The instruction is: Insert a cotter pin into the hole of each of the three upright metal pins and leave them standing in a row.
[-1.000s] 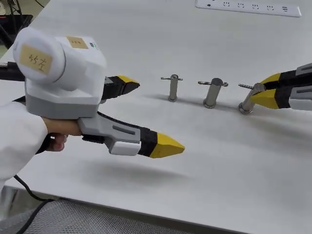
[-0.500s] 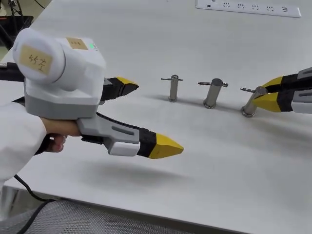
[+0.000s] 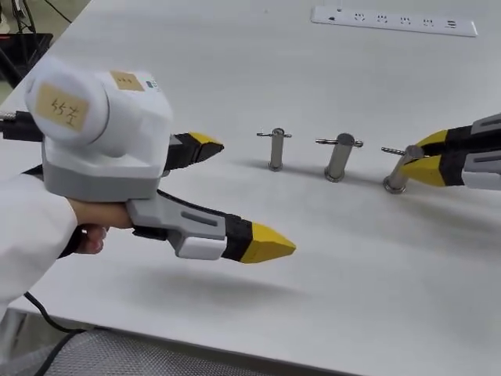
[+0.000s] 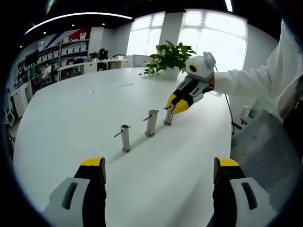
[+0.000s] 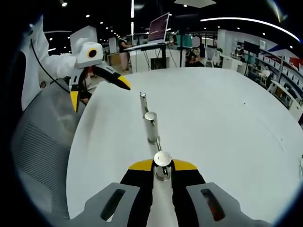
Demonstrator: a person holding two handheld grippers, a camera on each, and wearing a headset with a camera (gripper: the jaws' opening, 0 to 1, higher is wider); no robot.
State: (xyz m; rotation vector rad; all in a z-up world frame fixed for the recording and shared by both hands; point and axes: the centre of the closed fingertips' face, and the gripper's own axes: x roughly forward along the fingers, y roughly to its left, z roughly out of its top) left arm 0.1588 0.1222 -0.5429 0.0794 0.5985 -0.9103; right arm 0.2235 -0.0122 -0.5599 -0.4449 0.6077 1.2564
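The right gripper (image 3: 419, 157) pinches the head of the rightmost silver cylindrical metal pin (image 3: 397, 178). This pin leans on the white tabletop (image 3: 313, 258) just beside the upright middle pin (image 3: 337, 160), which is crossed by a thin wire cotter pin (image 3: 322, 142). The right gripper view shows the round pin head between the jaws. The left gripper (image 3: 252, 196) hangs spread, well apart.

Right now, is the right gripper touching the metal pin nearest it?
Touching. The right gripper view shows the right gripper clamping the metal pin, no gap.
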